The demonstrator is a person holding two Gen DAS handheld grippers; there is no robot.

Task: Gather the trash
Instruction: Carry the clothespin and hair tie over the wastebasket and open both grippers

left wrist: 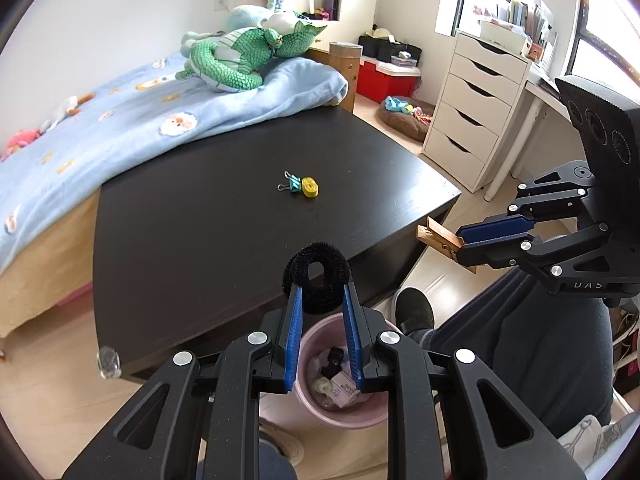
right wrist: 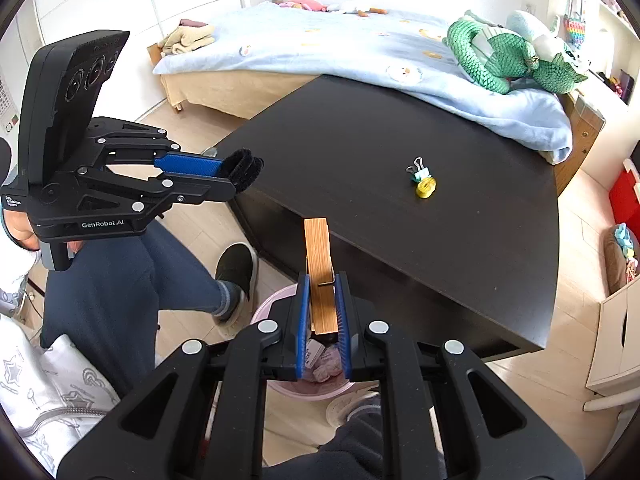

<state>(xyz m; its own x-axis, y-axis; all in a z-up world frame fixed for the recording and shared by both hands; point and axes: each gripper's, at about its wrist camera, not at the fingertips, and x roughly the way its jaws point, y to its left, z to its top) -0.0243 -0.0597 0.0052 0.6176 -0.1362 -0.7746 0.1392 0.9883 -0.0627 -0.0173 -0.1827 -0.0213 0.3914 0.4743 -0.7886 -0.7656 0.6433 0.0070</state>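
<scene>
While left gripper pinches a fuzzy black scrunchie (ring-shaped), right gripper clamps a wooden clothespin, long axis toward 12 o'clock.

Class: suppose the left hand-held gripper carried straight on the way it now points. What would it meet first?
Probably the dark table top: the left hand-held gripper, shut on a black hair tie, points down across its near edge. Depth is unclear; the pink bin lies beneath it.
</scene>
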